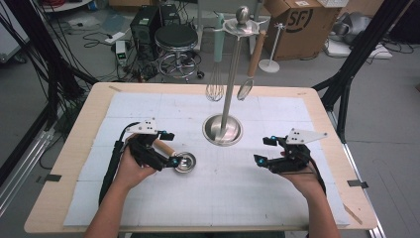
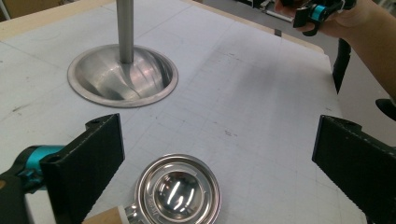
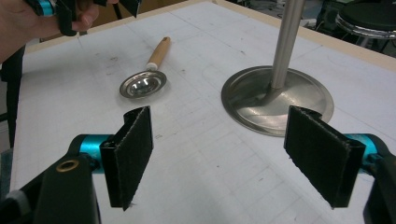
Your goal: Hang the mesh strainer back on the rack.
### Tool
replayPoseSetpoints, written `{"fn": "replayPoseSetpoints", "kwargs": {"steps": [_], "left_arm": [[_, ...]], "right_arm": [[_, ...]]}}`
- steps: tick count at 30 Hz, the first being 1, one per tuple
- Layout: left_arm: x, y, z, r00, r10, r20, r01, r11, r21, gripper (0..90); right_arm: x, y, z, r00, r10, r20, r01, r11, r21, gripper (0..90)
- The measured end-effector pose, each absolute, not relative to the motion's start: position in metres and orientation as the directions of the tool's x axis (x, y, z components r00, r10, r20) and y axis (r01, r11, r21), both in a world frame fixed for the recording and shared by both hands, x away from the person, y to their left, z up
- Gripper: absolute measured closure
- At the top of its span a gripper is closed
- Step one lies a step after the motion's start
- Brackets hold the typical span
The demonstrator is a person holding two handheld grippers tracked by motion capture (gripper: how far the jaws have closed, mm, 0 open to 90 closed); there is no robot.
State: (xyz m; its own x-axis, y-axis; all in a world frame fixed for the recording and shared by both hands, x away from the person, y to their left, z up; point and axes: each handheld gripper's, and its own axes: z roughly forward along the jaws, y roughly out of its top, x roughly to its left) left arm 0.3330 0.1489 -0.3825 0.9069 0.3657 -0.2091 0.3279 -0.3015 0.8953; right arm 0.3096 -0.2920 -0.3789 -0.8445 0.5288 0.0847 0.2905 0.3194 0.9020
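Two grippers hover with jaws spread wide and empty. Left gripper [image 1: 171, 148] sits just over the ladle [image 2: 177, 190] lying flat on the table [image 1: 69, 158], likely because it belongs on the rack [image 1: 224, 130]; right gripper [image 1: 262, 151] waits apart.

Both hands low over the worktop: left tool [image 1: 171, 148] spread wide open, right tool [image 1: 264, 150] equally agape, holding nothing.

Even indoor light, soft shadows, slight blur
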Motion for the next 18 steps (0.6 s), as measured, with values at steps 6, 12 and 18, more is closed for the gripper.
{"fn": "replayPoseSetpoints", "kwargs": {"steps": [6,12,18], "left_arm": [[0.3327,0.1488,-0.3829,0.909,0.358,-0.212,0.327,-0.301,0.896,2.9],[0.3325,0.1488,-0.3832,0.910,0.354,-0.215,0.328,-0.299,0.896,2.9],[0.3315,0.1492,-0.3827,0.914,0.344,-0.215,0.322,-0.292,0.901,2.9]], "right_arm": [[0.3102,-0.2926,-0.3791,-0.847,0.525,0.083,0.287,0.321,0.902,24.1],[0.3103,-0.2928,-0.3792,-0.844,0.529,0.091,0.297,0.319,0.900,24.7],[0.3100,-0.2921,-0.3784,-0.843,0.530,0.093,0.297,0.314,0.902,24.7]]}}
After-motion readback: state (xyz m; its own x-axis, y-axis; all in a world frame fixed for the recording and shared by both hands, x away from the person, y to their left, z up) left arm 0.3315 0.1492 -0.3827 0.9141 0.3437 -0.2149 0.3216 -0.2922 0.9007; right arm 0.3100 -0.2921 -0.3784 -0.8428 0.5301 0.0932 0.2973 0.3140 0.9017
